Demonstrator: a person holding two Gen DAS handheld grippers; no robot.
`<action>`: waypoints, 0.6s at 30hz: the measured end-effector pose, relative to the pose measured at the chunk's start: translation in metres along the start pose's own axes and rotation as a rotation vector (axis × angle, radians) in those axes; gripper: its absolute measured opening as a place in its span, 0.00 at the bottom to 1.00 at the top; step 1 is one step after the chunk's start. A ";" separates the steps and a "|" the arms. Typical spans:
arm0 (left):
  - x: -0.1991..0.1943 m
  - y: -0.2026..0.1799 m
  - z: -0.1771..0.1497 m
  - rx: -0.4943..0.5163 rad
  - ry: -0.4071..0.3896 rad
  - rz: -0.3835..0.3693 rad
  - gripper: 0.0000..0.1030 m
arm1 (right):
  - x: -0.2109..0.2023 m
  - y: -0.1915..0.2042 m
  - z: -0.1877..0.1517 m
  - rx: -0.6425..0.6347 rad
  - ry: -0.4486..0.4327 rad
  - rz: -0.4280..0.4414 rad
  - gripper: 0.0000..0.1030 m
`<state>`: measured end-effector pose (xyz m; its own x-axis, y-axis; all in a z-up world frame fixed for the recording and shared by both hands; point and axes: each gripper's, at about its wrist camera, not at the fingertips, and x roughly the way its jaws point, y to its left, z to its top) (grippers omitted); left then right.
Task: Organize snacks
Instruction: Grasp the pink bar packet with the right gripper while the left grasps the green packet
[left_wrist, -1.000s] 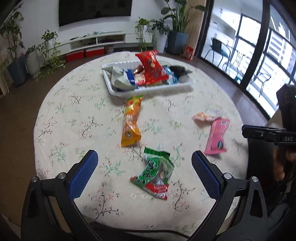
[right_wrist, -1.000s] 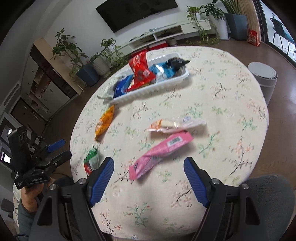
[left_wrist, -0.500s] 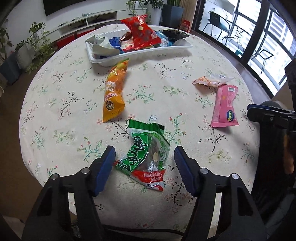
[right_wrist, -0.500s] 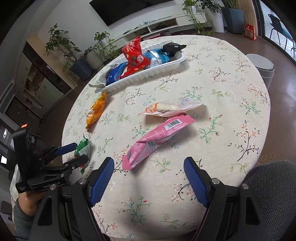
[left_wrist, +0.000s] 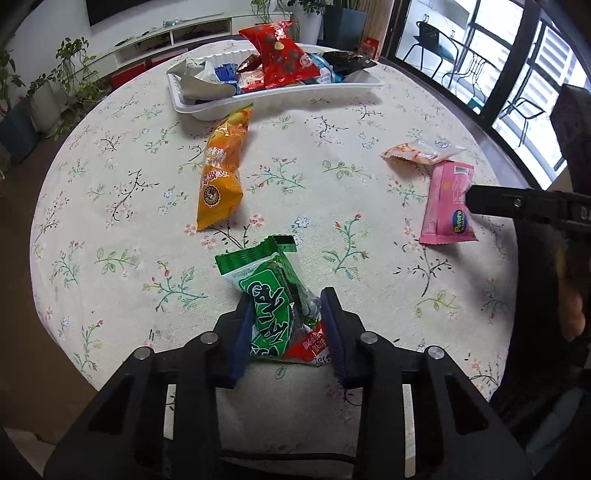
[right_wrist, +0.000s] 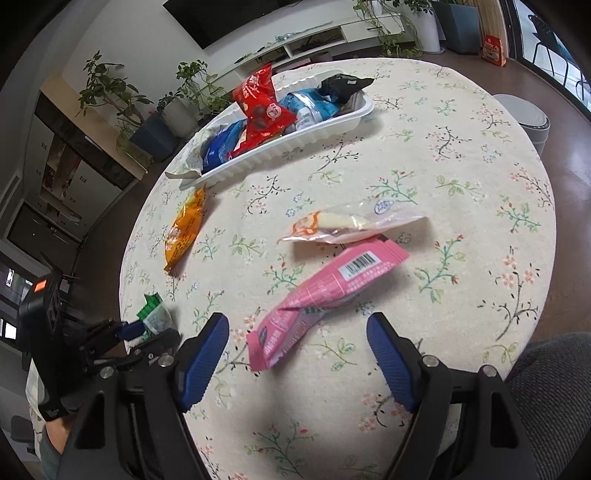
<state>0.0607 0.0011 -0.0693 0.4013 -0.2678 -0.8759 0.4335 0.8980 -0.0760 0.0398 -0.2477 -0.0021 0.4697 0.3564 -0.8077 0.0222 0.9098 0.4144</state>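
Note:
My left gripper (left_wrist: 286, 314) is shut on a green snack packet (left_wrist: 271, 295) at the near edge of the round table; the packet also shows in the right wrist view (right_wrist: 155, 314). My right gripper (right_wrist: 297, 332) is open, its fingers on either side of the near end of a pink snack packet (right_wrist: 325, 291), which also shows in the left wrist view (left_wrist: 448, 203). A pale orange-and-clear packet (right_wrist: 351, 223) lies just beyond it. An orange packet (left_wrist: 221, 173) lies mid-table. A white tray (left_wrist: 280, 98) at the far side holds several snacks, with a red bag (left_wrist: 279, 55) on top.
The table has a floral cloth (left_wrist: 129, 192) and drops off close behind both grippers. A grey bin (right_wrist: 524, 118) stands on the floor to the right of the table. Potted plants (right_wrist: 107, 92) and a TV shelf line the far wall.
My left gripper moved forward over the green packet and closed on it. My right gripper moved closer to the pink packet and stayed open.

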 end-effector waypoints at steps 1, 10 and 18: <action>0.000 0.000 -0.001 0.000 -0.003 -0.002 0.31 | 0.002 0.002 0.002 0.003 0.005 0.000 0.78; -0.001 0.001 -0.003 -0.007 -0.017 -0.022 0.31 | 0.027 0.009 0.011 -0.017 0.048 -0.036 0.52; -0.002 0.003 -0.004 -0.016 -0.024 -0.031 0.30 | 0.027 0.002 0.015 -0.026 0.033 -0.025 0.27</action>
<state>0.0577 0.0056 -0.0693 0.4074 -0.3036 -0.8613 0.4334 0.8944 -0.1102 0.0656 -0.2396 -0.0170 0.4401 0.3398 -0.8311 0.0107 0.9236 0.3833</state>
